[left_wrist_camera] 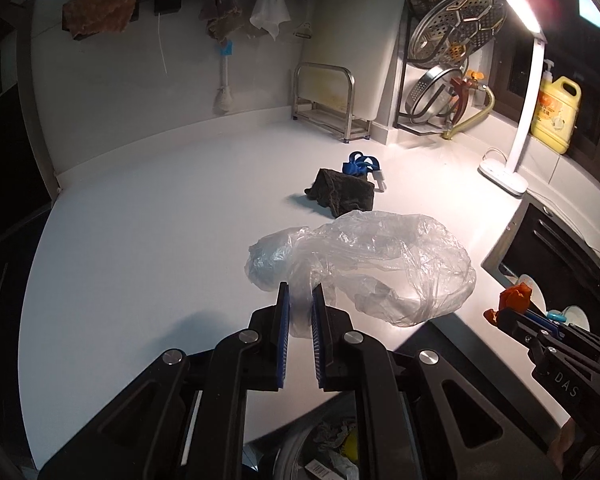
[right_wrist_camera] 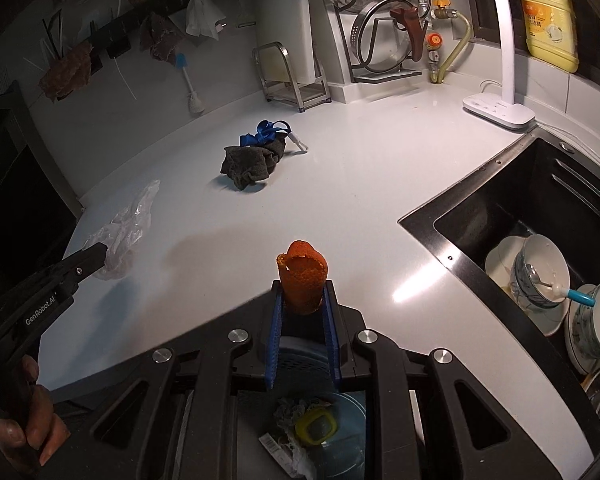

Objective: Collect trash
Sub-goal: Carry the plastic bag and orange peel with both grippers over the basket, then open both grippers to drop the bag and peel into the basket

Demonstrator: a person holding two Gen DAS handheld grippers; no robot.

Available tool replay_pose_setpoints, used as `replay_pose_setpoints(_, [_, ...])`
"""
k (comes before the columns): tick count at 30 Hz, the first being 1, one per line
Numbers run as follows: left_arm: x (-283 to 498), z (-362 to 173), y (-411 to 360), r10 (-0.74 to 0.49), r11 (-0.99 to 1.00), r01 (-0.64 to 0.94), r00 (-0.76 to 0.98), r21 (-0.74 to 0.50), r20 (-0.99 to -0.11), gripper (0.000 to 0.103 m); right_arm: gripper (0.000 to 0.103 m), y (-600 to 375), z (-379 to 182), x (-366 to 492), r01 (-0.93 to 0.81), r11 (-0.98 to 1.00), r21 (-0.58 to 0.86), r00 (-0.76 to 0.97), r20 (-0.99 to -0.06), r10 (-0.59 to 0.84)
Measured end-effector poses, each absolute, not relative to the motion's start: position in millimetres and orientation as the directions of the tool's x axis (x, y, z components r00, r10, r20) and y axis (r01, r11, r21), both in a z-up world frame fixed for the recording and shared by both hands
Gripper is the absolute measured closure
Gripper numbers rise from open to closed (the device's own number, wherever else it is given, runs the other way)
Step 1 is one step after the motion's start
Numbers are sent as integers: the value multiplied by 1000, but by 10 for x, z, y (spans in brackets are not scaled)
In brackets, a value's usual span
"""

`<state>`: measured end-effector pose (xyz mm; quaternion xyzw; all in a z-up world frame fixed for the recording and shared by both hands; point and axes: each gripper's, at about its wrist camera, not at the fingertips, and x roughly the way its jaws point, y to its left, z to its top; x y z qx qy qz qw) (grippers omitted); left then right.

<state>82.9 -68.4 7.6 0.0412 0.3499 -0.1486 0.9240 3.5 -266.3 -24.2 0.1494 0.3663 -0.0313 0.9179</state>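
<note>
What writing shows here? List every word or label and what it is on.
"GenRobot.AI": side of the left claw.
"DAS": side of the right claw; it may be part of a longer word.
Yellow soap bottle: label print too small to read.
Wrapper in the bin: barcode and print too blurred to read.

The trash bin (right_wrist_camera: 320, 428) below the table's near edge shows only in slivers between the gripper's black arms; its rim and most of its contents are covered. The clear plastic bag (left_wrist_camera: 364, 264) hides its own pinched end between the fingers (left_wrist_camera: 284, 320). A small white item (left_wrist_camera: 379, 179) behind the dark cloth (left_wrist_camera: 344, 194) is too small to tell. In the sink (right_wrist_camera: 500, 200) at the table's right edge, the dishes (right_wrist_camera: 540, 276) run off the picture's edge.
</note>
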Motion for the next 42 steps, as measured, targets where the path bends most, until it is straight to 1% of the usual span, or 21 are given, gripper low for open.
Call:
replay_pose_setpoints(9, [302, -78, -663, -278, 936, 349, 676, -36, -682, 92, 84, -2548, -393, -492, 167, 956, 241, 716, -696, 50])
replay_pose_setpoints(20, [-82, -357, -672, -299, 920, 389, 627, -44, -719, 92, 84, -2449, -644, -916, 160, 955, 250, 694, -716, 71])
replay_pose_setpoints(25, [-165, -520, -674, -297, 916, 399, 596, -46, -746, 92, 84, -2416, -784, -1021, 161, 950, 268, 686, -722, 88])
replay_pose_setpoints(32, [-246, -685, -695, -295, 912, 407, 564, -51, -771, 92, 84, -2361, -945, -1069, 159, 953, 259, 666, -741, 91])
replay_pose_setpoints(42, [-242, -796, -676, -295, 912, 405, 531, -68, -794, 92, 84, -2335, -1007, -1093, 149, 955, 257, 658, -747, 99])
